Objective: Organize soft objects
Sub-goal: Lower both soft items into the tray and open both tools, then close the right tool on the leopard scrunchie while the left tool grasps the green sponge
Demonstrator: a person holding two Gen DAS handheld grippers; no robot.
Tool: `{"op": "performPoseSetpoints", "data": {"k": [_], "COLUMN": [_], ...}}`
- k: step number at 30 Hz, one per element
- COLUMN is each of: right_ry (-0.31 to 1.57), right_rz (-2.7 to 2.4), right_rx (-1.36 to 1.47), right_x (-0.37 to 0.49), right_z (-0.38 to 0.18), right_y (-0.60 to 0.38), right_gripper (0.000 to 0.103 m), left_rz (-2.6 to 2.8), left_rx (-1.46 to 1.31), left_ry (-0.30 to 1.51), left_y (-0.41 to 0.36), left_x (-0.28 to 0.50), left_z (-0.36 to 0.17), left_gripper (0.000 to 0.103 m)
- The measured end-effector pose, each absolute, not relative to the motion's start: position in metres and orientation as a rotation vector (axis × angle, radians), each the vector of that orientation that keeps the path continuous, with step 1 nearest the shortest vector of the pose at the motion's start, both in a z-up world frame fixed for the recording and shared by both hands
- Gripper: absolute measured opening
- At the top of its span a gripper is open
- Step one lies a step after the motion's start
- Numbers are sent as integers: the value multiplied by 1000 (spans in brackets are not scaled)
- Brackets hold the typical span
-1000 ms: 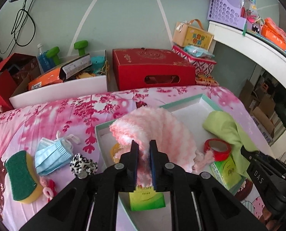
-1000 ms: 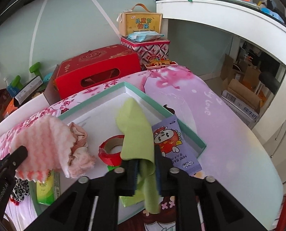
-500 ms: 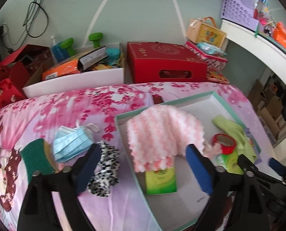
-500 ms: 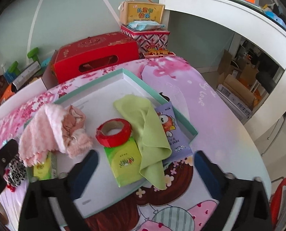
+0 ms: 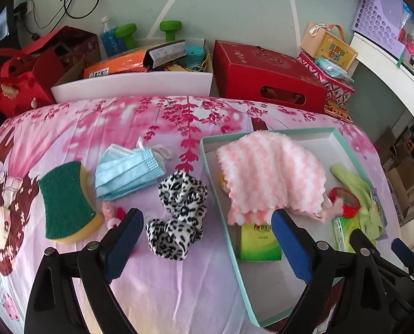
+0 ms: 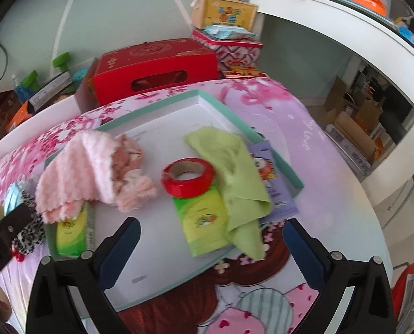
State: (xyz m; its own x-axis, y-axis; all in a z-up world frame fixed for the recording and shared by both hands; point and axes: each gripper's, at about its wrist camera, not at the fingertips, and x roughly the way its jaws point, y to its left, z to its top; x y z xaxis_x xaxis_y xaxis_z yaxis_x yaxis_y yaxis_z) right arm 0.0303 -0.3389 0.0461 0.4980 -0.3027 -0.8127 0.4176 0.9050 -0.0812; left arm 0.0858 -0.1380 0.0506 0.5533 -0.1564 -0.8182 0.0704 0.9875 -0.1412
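Note:
A fluffy pink towel (image 5: 271,175) (image 6: 76,172) lies in the teal-rimmed tray (image 5: 234,250) (image 6: 207,94), draped over a green tissue pack (image 5: 260,239). A light green cloth (image 6: 234,172) (image 5: 354,183) lies at the tray's right side, over a purple packet (image 6: 273,183). My left gripper (image 5: 207,222) is open and empty, straddling a leopard-print cloth (image 5: 179,217) and the tray's left rim. My right gripper (image 6: 209,231) is open and empty, just short of a red tape roll (image 6: 189,176) and a second tissue pack (image 6: 204,220).
On the pink bedsheet left of the tray lie a blue face mask (image 5: 129,172), a green and yellow sponge (image 5: 65,200) and a small pink toy (image 5: 109,214). A red box (image 5: 268,75), a white bin (image 5: 134,86) and red bags (image 5: 26,78) line the far edge.
Both grippers have opened: the left let go of the pink towel, the right of the green cloth, and both cloths now lie in the tray. Both grippers drew back.

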Motion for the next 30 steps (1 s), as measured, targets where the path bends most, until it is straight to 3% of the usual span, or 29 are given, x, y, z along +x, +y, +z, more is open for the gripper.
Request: {"op": "performPoseSetpoints", "data": {"k": [30], "right_ry": [961], "right_rz": [-91], "right_rx": [6], "right_x": [57], "right_z": [39], "right_y": [-184], "right_gripper": [103], "left_rz": [272], "left_rx": [-342], "left_ry": [950], "left_y": [62], "left_x": [55], "left_z": [44], "left_gripper": [94]}}
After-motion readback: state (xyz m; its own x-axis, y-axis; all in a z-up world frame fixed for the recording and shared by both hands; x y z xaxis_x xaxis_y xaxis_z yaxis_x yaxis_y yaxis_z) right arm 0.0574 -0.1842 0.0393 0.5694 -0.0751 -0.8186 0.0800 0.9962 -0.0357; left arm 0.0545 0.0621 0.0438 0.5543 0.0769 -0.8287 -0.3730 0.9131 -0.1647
